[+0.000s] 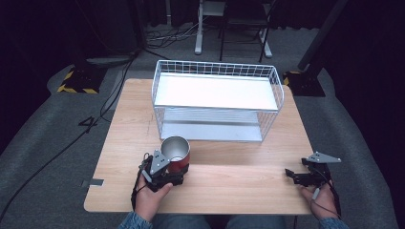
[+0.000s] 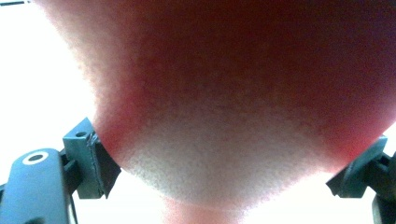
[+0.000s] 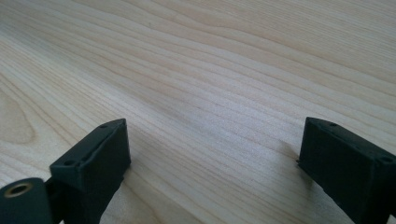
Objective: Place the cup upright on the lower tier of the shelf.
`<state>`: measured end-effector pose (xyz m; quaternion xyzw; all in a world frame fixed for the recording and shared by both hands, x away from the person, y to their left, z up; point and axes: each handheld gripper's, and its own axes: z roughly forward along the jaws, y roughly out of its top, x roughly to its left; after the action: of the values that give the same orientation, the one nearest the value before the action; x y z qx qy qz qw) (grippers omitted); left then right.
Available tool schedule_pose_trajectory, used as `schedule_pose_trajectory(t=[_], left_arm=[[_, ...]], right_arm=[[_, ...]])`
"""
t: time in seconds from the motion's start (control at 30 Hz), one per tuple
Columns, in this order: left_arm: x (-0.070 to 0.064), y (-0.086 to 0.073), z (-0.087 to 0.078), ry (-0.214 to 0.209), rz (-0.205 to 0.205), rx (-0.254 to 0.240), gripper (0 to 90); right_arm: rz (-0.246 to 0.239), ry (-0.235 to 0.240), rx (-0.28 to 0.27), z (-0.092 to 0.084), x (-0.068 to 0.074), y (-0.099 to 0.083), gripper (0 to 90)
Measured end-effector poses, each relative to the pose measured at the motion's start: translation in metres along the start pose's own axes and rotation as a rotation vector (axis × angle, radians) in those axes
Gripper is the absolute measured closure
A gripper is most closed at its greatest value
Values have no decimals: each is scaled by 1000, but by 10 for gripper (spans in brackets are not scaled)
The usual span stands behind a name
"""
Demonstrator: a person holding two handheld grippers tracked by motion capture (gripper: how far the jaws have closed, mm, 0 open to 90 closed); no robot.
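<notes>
High view: left claw (image 1: pixel 168 168) clamps the red mug (image 1: pixel 175 154).

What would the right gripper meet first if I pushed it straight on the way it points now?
Probably nothing soon: the right gripper points left across bare table. The red mug in the left gripper lies roughly that way, though alignment is unclear.

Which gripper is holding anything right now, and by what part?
The left gripper clamps the red metal cup across its lower body. The right gripper holds nothing; jaws apart over bare table.
</notes>
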<state>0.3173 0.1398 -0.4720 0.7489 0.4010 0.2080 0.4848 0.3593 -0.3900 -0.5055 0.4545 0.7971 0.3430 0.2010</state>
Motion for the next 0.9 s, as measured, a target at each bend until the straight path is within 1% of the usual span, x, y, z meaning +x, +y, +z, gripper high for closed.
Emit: schedule_pose_trajectory(t=[0.07,0.1,0.27,0.33,0.47,0.53,0.63,0.67,0.77,0.87,0.9], left_arm=[[-1,5,1,-4,9,-2,151],[-2,7,2,-5,7,-7,152],[-5,18,6,-19,38,-24,152],[-6,20,7,-22,37,-29,152],[-8,32,14,-37,53,-37,152],[-8,36,17,-45,47,-40,152],[-8,39,22,-50,51,-46,152],[-9,41,23,-52,46,-50,152],[-9,46,29,-52,59,-54,152],[-9,48,33,-54,61,-56,152],[-9,52,37,-56,65,-55,152]], right_arm=[[2,0,0,0,0,0,88],[2,-1,1,0,0,0,88],[5,-4,3,0,0,0,80],[7,-7,3,0,0,0,77],[8,-7,4,0,0,0,76],[9,-6,4,1,0,0,74],[16,-15,5,1,0,1,69],[16,-15,5,1,0,1,68],[16,-15,5,1,0,1,69],[16,-15,5,1,0,1,69],[16,-15,6,1,0,1,69]])
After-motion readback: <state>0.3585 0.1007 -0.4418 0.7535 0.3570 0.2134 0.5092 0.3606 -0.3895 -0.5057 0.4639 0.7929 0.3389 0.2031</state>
